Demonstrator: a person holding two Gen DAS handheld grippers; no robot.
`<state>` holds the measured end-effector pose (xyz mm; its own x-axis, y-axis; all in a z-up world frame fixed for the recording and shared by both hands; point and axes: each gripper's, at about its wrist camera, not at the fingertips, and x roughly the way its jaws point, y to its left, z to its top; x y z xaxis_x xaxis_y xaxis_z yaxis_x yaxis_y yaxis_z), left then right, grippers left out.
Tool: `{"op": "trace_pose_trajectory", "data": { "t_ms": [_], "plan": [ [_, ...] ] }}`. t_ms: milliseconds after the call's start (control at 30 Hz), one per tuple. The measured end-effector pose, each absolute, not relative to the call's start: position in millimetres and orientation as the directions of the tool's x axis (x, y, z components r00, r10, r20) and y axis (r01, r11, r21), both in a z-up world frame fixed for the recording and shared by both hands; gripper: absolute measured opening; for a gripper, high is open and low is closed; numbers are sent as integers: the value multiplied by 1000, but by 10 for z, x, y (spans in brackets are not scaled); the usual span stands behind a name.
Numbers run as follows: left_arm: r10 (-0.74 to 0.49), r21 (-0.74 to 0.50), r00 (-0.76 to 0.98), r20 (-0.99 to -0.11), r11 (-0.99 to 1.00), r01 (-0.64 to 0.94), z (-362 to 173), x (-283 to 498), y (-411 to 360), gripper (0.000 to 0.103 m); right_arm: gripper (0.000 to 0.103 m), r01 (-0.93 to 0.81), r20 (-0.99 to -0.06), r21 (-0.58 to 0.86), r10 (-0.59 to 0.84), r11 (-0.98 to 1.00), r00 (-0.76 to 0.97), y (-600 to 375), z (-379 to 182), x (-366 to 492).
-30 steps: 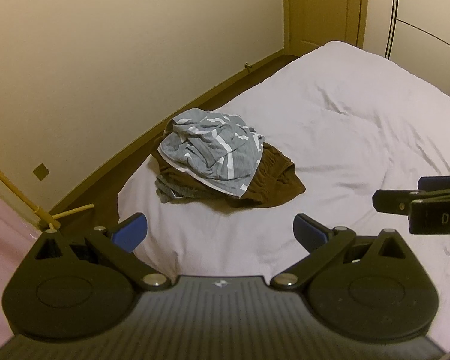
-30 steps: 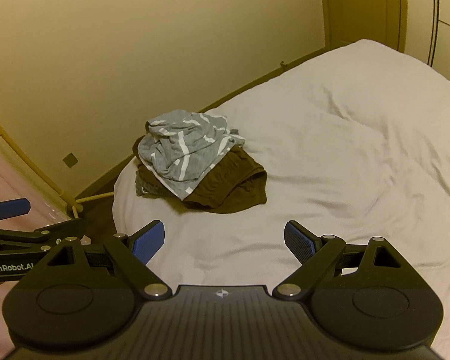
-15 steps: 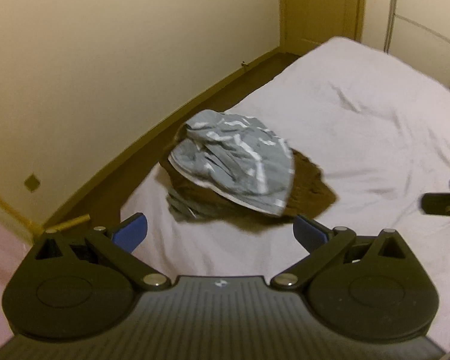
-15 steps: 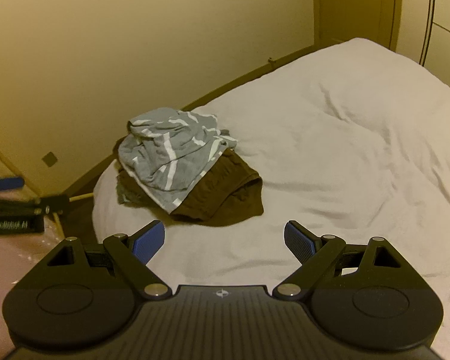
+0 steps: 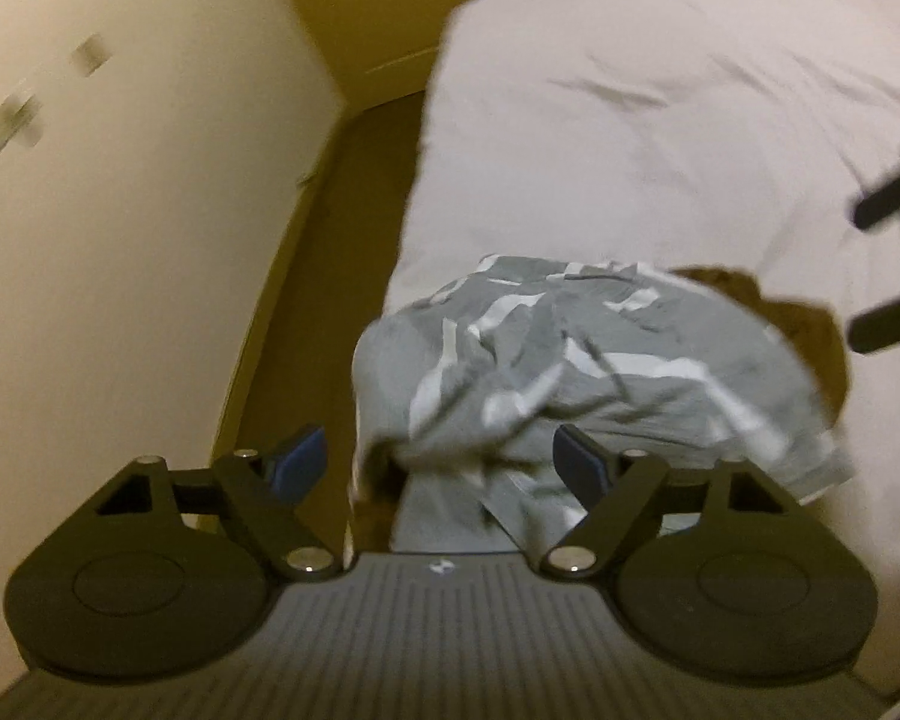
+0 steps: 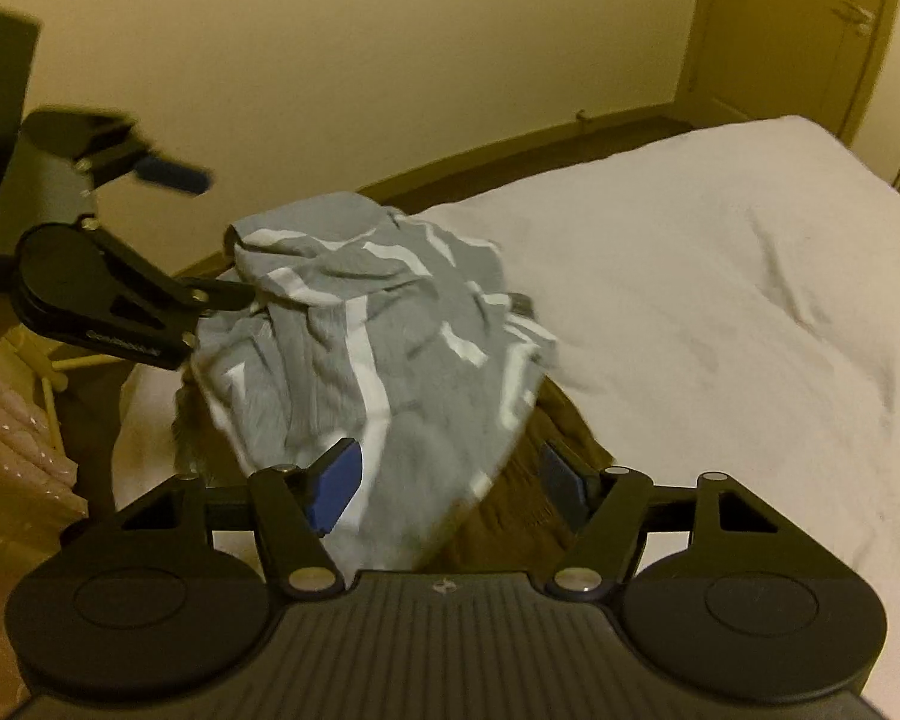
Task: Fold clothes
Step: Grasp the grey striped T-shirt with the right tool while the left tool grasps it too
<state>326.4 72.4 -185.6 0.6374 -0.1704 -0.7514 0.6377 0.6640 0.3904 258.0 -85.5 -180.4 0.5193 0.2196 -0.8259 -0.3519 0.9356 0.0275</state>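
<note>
Left wrist view shows the job barely begun: the grey garment with pale stripes (image 5: 570, 372) lies crumpled on top of a brown garment (image 5: 810, 336), both heaped at the corner of the white bed (image 5: 660, 120) nearest the wall. Nothing is spread flat, nothing is folded, so by my reckoning every fold is yet to be made, and the top piece must first be lifted off and laid out.

My left tool (image 5: 438, 468) is spread wide, its blue pads on either side of the near edge of the grey garment; the cloth sits between the jaws, but they are not pressed on it. From the right wrist view the left tool (image 6: 210, 240) appears at the far upper edge of the heap, one finger touching or just beside the cloth; blur keeps me from saying which.

My right tool (image 6: 450, 480) is also spread wide and holds nothing. Its left pad (image 6: 336, 486) lies over the grey hem and its right pad (image 6: 561, 480) over the brown garment (image 6: 510, 516), close above the pile; I cannot tell whether they touch.
</note>
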Motion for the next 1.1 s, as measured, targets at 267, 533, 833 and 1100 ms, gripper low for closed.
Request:
{"op": "trace_pose_trajectory", "data": {
  "t_ms": [267, 533, 833, 1100],
  "plan": [
    [-260, 372, 530, -807, 472, 799, -2219, 3596, 757, 9, 64, -404, -870, 23, 218, 914, 443, -463, -2417, 3014],
    [-381, 251, 536, -753, 587, 770, -1634, 3869, 962, 6, 5, -334, -843, 72, 237, 940, 483, -558, -2105, 3128],
    [-597, 134, 542, -592, 590, 796, -646, 3584, 517, 6, 5, -105, -683, 18, 89, 994, 725, -1493, -871, 2445],
    [-719, -16, 349, -601, 447, 894, -638, 2578, -437, 5, 5, 174, -709, -89, -185, 981, 681, -2667, -681, 1034]
  ]
}}
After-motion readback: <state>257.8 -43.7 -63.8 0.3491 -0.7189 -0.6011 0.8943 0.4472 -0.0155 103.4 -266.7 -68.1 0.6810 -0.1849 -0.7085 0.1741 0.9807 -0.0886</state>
